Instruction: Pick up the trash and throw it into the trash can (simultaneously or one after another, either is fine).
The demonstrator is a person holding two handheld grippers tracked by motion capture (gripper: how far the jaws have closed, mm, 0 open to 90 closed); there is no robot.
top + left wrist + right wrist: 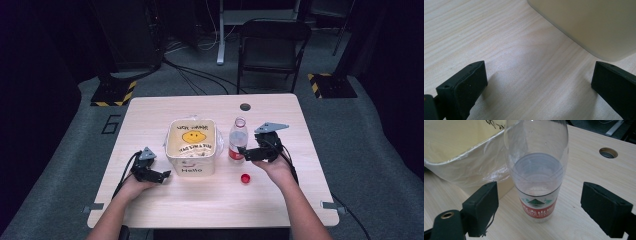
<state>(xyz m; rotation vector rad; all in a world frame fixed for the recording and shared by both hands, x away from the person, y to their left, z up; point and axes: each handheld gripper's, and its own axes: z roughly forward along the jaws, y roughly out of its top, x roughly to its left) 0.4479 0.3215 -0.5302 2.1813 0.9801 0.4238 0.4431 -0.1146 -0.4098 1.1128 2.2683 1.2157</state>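
2 grippers rest on the table (150,205). the bin (192,147) sits centre; the uncapped bottle (238,140) stands at its 3 o'clock. right gripper (241,151), jaws wide, flanks the bottle untouched; left gripper (167,173) gapes empty; red cap (245,178) lies at the bottle's 6 o'clock.

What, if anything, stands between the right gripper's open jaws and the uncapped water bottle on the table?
Nothing visible does. The right gripper is open, with the bottle standing upright just ahead of its jaws. The bin stands beside the bottle, not between.

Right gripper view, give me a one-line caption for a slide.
Open right gripper facing an uncapped plastic bottle standing beside a lined bin.
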